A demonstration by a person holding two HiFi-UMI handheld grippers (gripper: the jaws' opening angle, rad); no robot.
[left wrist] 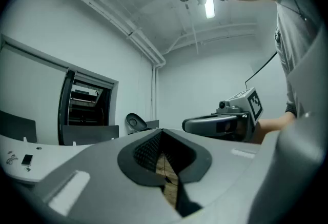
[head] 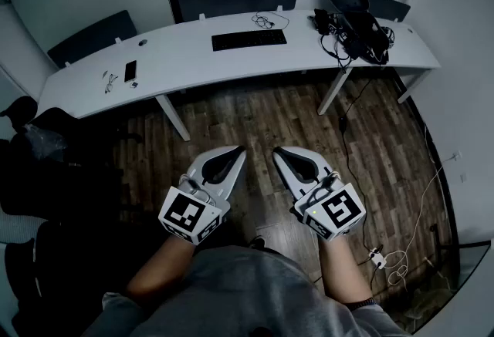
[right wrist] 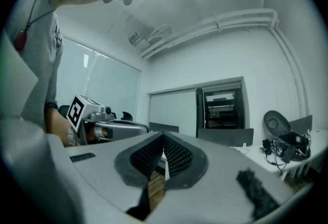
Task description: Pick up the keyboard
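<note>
The left tool and right tool point level, side by side, both closed empty, far from the keyboard.

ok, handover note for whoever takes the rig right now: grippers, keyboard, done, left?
Left gripper: shut, empty.
Right gripper: shut, empty.
Both held level, side by side above the wooden floor, short of the white desk.
Keyboard: flat on the desk, near its middle, untouched; cable tangle to its right, phone to its left.
Done: nothing yet.
Left: approach desk, open jaws, grip and lift the keyboard.
</note>
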